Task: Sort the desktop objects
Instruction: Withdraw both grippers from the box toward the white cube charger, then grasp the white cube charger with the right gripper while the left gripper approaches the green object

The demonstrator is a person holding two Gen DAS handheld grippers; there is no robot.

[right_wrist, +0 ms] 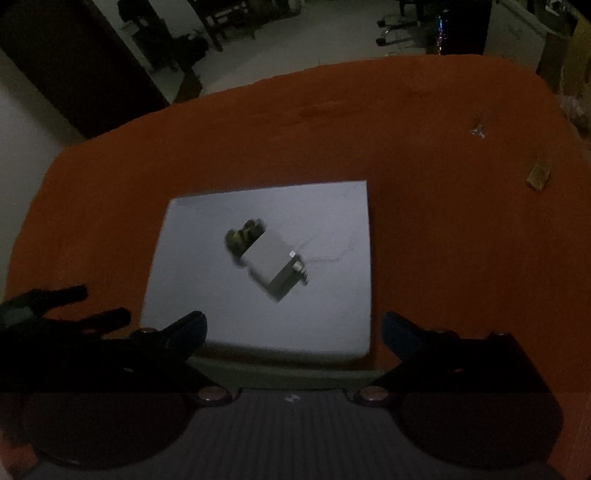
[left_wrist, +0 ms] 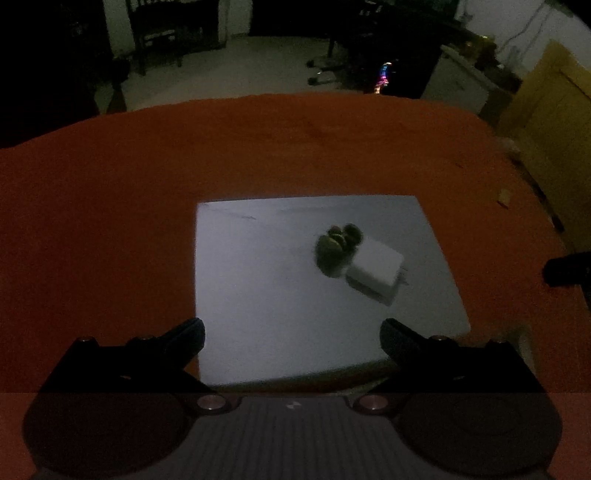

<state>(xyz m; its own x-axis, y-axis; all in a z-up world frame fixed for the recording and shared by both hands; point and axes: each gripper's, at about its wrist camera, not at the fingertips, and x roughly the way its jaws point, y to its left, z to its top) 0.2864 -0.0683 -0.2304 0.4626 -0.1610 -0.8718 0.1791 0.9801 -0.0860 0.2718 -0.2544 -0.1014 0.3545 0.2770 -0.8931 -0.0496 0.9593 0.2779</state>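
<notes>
On the orange table (left_wrist: pixel 110 206) lies a pale grey sheet (left_wrist: pixel 258 288) (right_wrist: pixel 332 310). On it rest a white plug adapter (left_wrist: pixel 375 273) (right_wrist: pixel 271 264) and a small dark green object (left_wrist: pixel 334 245) (right_wrist: pixel 242 236), touching each other. My left gripper (left_wrist: pixel 291 339) hangs above the sheet's near edge, open, with nothing between its fingers. My right gripper (right_wrist: pixel 293 332) is likewise open and empty over the near edge. The other gripper's dark fingers (right_wrist: pixel 66 295) show at the left of the right wrist view, and a dark tip (left_wrist: pixel 565 271) shows at the right edge of the left wrist view.
A small tan block (right_wrist: pixel 539 175) (left_wrist: pixel 504 197) and a tiny metal bit (right_wrist: pixel 479 130) lie on the table's right side. Beyond the far edge are a dim floor, chairs (left_wrist: pixel 162 33), a white cabinet (left_wrist: pixel 458 81) and a yellow board (left_wrist: pixel 546 110).
</notes>
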